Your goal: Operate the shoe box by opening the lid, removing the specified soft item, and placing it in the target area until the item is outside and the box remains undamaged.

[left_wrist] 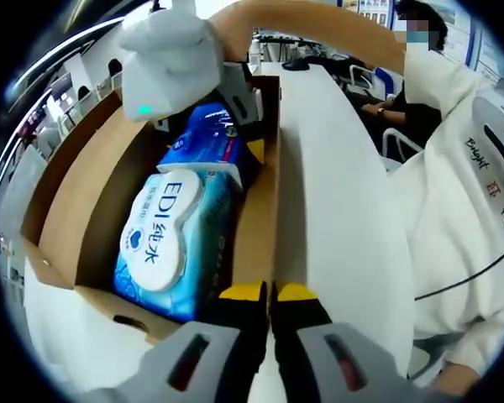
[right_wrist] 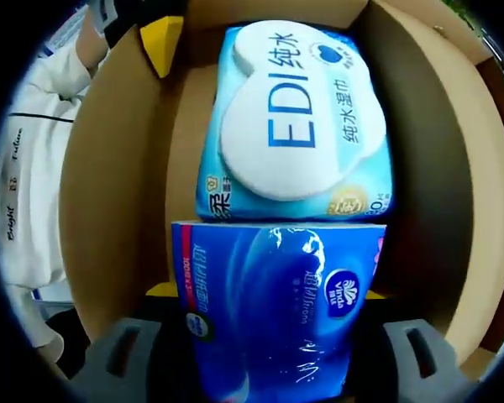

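Open cardboard shoe box [left_wrist: 63, 189] on a white table [left_wrist: 336, 201] in a busy office room, holding a wet-wipes pack [left_wrist: 172, 239] and, beside it, a dark-blue tissue pack [right_wrist: 273, 315]. The right gripper [right_wrist: 269, 336] straddles the tissue pack, apparently pinching its sides; it likely is light, soft, slippery-wrapped. The left gripper [left_wrist: 273, 294], jaws pressed together, rests at the box rim.

Both views are peering into the shoe box [left_wrist: 63, 210] from probably opposite ends, the right one closer.
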Demonstrator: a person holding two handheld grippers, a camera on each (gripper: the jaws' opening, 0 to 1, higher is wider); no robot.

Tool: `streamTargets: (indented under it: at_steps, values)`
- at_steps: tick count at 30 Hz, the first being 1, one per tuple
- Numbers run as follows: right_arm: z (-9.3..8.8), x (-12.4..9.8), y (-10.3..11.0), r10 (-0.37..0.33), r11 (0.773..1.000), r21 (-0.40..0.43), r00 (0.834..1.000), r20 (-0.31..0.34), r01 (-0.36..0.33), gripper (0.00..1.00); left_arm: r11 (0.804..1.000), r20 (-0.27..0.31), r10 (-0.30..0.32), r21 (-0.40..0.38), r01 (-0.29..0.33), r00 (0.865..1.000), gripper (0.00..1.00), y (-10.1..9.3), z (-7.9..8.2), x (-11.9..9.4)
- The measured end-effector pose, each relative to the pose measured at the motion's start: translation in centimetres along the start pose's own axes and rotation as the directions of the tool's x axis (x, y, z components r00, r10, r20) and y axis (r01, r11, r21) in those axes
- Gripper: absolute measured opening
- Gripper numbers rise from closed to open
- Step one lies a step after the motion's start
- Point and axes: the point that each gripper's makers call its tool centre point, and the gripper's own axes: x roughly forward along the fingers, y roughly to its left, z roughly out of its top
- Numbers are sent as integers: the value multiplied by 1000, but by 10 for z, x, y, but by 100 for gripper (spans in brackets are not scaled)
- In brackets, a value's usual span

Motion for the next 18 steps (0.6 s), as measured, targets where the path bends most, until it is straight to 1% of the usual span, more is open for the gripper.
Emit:
streamTargets:
  at_steps: [2, 5, 10, 13, 14, 18]
  values:
    - [1, 0, -1, 3, 1000, -2, 1000, -2, -3, 81, 1000, 0, -6, -12, 6, 1000, 1, 0, 0, 0]
    - [1, 0, -1, 4, 1000, 1, 1000, -12, -4, 80, 1000, -2, 3, -17, -3, 1000, 2, 0, -1, 0]
    - [0, 0, 5, 1, 1000, 9, 1000, 1, -1, 80, 1000, 0, 3, -13, -3, 1000, 2, 0, -1, -1]
    - [0, 1, 7, 2, 1000, 9, 1000, -19, -2, 80, 1000, -3, -1, -21, 0, 1000, 2, 0, -1, 0]
    - [0, 0, 5, 2, 1000, 10, 1000, -20, -2, 80, 1000, -4, 1, -23, -1, 1000, 2, 0, -1, 0]
    - [0, 0, 7, 2, 1000, 7, 1000, -12, -2, 79, 1000, 1, 6, -19, -6, 1000, 2, 0, -1, 0]
